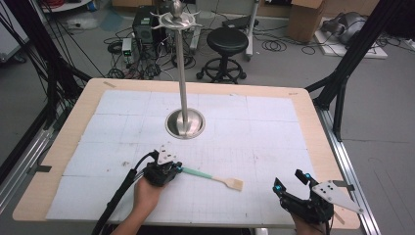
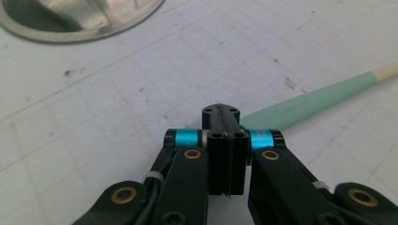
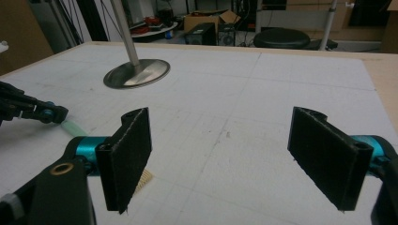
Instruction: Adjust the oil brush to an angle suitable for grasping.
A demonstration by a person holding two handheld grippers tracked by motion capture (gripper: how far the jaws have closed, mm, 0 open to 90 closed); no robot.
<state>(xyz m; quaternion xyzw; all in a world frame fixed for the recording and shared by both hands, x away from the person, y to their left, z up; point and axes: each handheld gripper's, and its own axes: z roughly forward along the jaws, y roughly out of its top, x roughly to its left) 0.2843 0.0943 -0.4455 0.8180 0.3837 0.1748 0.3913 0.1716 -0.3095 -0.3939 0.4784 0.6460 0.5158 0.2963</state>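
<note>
A spatula with a mint-green handle (image 1: 197,173) and a pale wooden blade (image 1: 235,184) lies flat on the white mat near the front. My left gripper (image 1: 177,170) is shut, its jaws pressed together with no gap, right at the handle's near end. In the left gripper view the handle (image 2: 305,101) runs out to the right from behind the shut tips (image 2: 220,115); whether they pinch it is hidden. My right gripper (image 1: 288,180) rests at the front right, open and holding nothing (image 3: 225,140). The spatula blade (image 3: 144,179) peeks out beside its left jaw.
A tall metal stand (image 1: 183,73) rises from a round base (image 1: 185,123) at mid-table, with hooks at its top (image 1: 176,18). The white gridded mat (image 1: 254,127) covers a wooden table. Beyond the far edge are a black stool (image 1: 227,41), cables and boxes.
</note>
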